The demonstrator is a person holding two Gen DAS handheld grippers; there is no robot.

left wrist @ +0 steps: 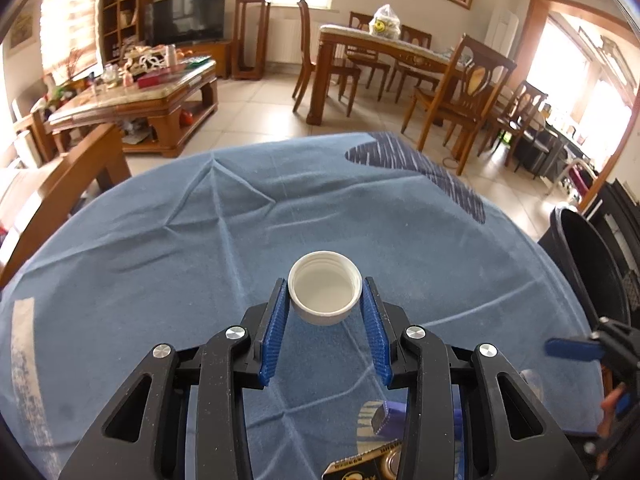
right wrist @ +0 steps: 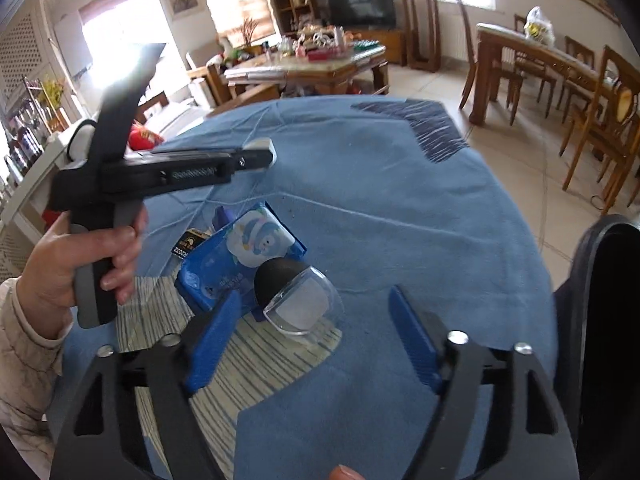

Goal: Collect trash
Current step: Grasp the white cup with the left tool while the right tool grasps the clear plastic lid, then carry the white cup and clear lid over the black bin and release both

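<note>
Blue-padded fingers [left wrist: 276,320] of the left gripper [left wrist: 325,296] clasp a white bottle cap [left wrist: 325,294], open side up, on the blue tablecloth [left wrist: 160,248]. Over the same cloth the right gripper [right wrist: 316,312] stands spread and grips nothing, with a clear plastic lid [right wrist: 304,306] lying between its fingers beside a blue wipes packet [right wrist: 240,256]. At the table's right edge stands a black bin [left wrist: 588,256].
</note>
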